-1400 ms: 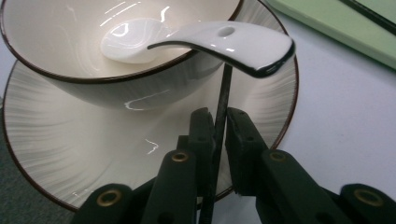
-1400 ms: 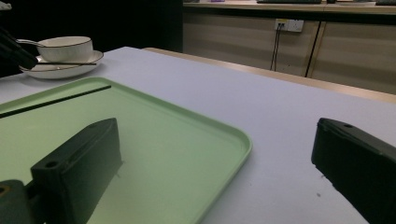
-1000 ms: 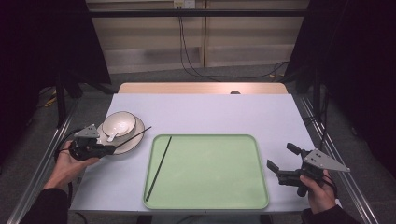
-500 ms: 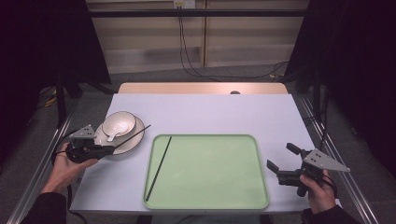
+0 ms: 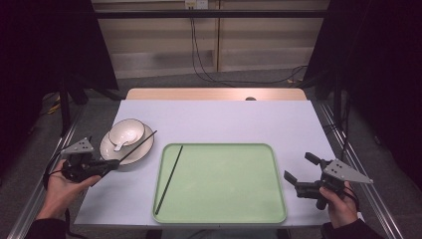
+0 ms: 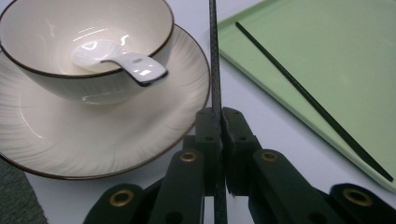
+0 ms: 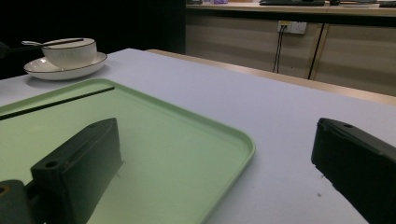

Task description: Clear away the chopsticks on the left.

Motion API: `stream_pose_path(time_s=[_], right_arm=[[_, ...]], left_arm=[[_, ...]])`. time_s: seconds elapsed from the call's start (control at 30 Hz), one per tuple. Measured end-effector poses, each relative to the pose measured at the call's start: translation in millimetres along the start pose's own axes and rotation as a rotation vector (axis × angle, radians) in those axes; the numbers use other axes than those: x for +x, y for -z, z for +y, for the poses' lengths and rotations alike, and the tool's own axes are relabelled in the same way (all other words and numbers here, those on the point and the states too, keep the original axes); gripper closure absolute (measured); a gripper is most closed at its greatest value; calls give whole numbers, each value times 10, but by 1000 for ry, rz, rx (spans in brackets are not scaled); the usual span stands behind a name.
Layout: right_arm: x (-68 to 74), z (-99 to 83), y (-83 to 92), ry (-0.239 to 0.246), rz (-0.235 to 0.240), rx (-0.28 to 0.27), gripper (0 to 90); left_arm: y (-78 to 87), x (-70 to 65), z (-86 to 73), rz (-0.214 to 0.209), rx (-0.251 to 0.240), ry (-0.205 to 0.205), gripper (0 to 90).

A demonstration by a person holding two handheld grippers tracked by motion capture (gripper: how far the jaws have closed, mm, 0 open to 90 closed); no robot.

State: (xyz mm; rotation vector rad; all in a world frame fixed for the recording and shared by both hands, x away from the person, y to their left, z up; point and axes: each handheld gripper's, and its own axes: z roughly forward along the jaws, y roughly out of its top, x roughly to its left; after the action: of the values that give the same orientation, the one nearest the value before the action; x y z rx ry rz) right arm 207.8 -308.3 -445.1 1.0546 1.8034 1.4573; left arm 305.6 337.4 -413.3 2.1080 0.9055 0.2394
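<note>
My left gripper (image 5: 112,163) is shut on a black chopstick (image 5: 137,145), which slants up over the rim of a cream plate (image 5: 113,152). Along the jaws in the left gripper view, the left gripper (image 6: 219,114) pinches that chopstick (image 6: 214,56) between its pads. A cream bowl (image 5: 127,132) stands on the plate with a white spoon (image 6: 121,58) in it. A second chopstick (image 5: 169,179) lies along the left side of a green tray (image 5: 224,209). My right gripper (image 5: 298,166) stands open at the tray's right edge, nothing between its jaws.
A light table top (image 5: 224,119) carries everything, and a wooden strip (image 5: 214,93) runs along its far edge. Cables (image 5: 199,55) hang behind the table. In the right gripper view the tray's rim (image 7: 247,144) lies just ahead of the right gripper (image 7: 215,135).
My left gripper has drawn a little left and up with the chopstick still in it. The right gripper has not moved.
</note>
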Motion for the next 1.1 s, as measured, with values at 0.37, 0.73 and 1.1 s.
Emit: stream_pose_path(time_s=[0.37,0.73,1.1], right_arm=[[0,0,0,-1,0,0,13],[3,1,-5,2,4,1,13],[6,-1,-7,3,0,2,13]], left_arm=[[101,-377,-34,36,-47,61,862],[-47,-817,40,34,-34,130,862],[-420,-920,80,46,-10,172,861]])
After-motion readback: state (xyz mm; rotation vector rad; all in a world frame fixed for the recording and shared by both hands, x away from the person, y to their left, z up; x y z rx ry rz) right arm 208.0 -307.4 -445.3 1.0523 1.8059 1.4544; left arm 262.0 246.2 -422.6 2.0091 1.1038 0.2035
